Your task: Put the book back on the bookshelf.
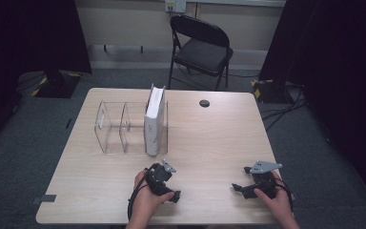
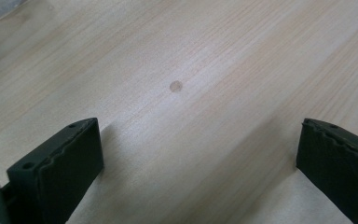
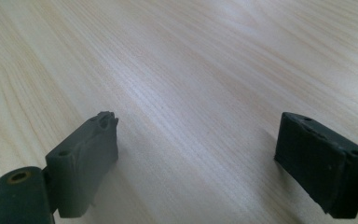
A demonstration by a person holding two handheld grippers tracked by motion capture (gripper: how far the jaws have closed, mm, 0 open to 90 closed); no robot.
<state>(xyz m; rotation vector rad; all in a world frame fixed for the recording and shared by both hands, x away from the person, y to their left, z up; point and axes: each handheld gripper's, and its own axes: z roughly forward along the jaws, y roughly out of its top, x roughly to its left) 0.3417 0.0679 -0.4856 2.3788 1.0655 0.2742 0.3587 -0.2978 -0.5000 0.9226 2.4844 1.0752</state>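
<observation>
High view: two tongs (image 1: 153, 169) (image 1: 235, 187), one book (image 1: 154, 120).

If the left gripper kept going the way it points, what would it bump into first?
Probably the white book standing in the clear rack. The left gripper, jaws open and empty, points roughly up-table toward it, with bare table between. Its own view looks down at the tabletop, so the aim is uncertain.

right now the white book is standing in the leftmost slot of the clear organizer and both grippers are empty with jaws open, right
Not quite. The white book stands upright in the rightmost slot of the clear organizer, not the leftmost; the high view shows it. The rest holds: the left gripper and the right gripper are empty, jaws open over bare table.
</observation>
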